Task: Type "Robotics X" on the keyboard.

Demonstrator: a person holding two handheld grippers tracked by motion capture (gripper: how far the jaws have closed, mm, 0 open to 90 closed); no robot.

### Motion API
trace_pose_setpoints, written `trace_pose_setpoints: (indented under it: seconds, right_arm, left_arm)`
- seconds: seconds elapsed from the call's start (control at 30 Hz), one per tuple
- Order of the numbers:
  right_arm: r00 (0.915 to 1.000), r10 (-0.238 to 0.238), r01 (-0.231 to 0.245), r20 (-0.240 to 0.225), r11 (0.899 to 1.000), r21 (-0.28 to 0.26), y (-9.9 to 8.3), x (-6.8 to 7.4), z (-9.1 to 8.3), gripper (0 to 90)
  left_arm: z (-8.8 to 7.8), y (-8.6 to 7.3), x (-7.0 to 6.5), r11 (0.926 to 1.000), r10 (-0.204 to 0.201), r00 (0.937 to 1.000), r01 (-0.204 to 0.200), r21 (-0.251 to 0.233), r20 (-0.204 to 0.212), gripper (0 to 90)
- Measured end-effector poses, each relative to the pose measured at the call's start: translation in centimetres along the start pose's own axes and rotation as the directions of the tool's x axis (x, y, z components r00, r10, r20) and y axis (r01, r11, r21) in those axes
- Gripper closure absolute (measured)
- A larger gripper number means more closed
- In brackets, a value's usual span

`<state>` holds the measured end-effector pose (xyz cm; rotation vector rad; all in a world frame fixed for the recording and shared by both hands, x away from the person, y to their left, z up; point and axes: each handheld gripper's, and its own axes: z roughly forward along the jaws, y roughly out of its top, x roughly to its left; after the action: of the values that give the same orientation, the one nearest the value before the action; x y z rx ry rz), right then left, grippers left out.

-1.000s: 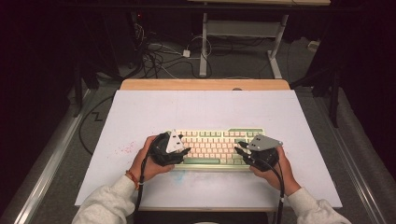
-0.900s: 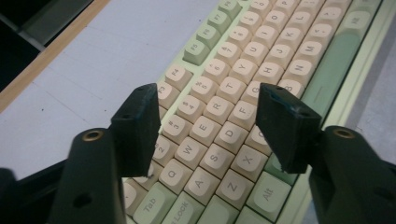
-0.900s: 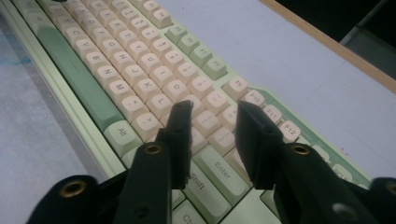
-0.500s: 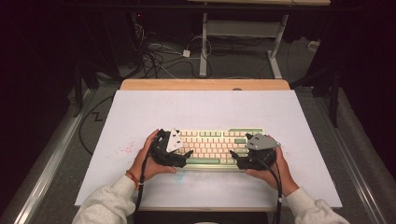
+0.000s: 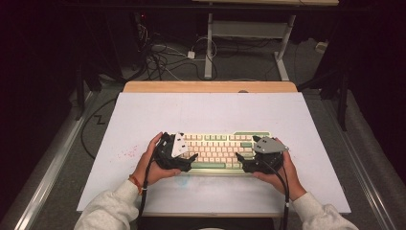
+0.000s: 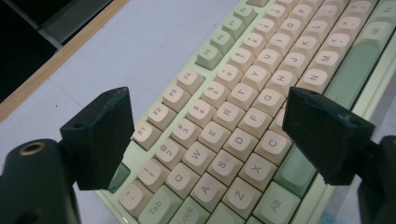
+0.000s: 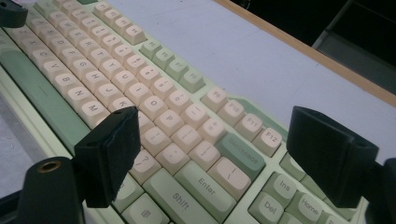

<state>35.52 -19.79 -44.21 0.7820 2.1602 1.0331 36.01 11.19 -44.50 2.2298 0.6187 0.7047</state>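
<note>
Left tool [image 5: 190, 158] sits at the left end of the cream-and-green mechanical keyboard [image 5: 218, 147], jaws released and spread wide after just opening, hovering over the letter keys with the pads pressing nothing; right tool [image 5: 240, 157] mirrors it at the right end, jaws likewise just opened wide above the Enter and Shift area. Keyboard lies flat on the white-covered worktop [image 5: 210, 112], near its front edge and roughly centred between the left and right edges, a hand on each tool.
</note>
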Motion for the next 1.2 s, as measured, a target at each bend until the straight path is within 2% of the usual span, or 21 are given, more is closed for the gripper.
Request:
trace_pose_setpoints:
  seconds: [0.13,0.27,0.33,0.4,0.57,0.7,1.2]
  right_arm:
    - [1.0000,-0.006,0.006,0.003,1.000,0.004,0.1,0.0,0.2,18.8]
    - [0.9999,-0.011,0.011,0.010,1.000,0.012,0.1,0.0,0.4,19.0]
    - [0.9998,-0.014,0.014,0.017,1.000,0.011,0.2,-0.1,0.4,19.0]
    - [0.9997,-0.007,0.007,0.023,1.000,0.006,0.4,-0.1,0.4,19.0]
    - [0.9994,-0.024,0.024,0.024,1.000,-0.005,0.8,0.3,0.2,18.9]
    - [0.9991,-0.030,0.030,0.029,1.000,-0.008,0.8,0.5,-0.1,19.0]
    - [0.9989,-0.032,0.033,0.035,0.999,-0.034,0.7,0.7,-2.0,19.6]
  left_arm:
    - [-0.1,-0.1,0.2,0.9998,-0.011,0.9999,0.010,-0.014,-0.007,15.8]
    - [0.0,-0.1,0.4,1.0000,-0.004,0.9999,0.003,-0.006,-0.015,15.7]
    - [-0.1,-0.1,0.4,0.9999,0.017,0.9996,-0.017,-0.001,-0.024,15.8]
    - [-0.2,-0.1,0.4,0.9997,0.016,0.9997,-0.016,-0.017,-0.016,15.8]
    - [-0.5,0.0,0.2,0.9992,0.024,0.9995,-0.025,-0.030,-0.020,16.4]
    - [-1.0,0.1,0.0,0.9988,0.029,0.9993,-0.030,-0.039,-0.022,17.2]
    - [-2.9,-0.7,0.0,0.9974,0.046,0.9965,-0.050,-0.052,-0.070,17.1]
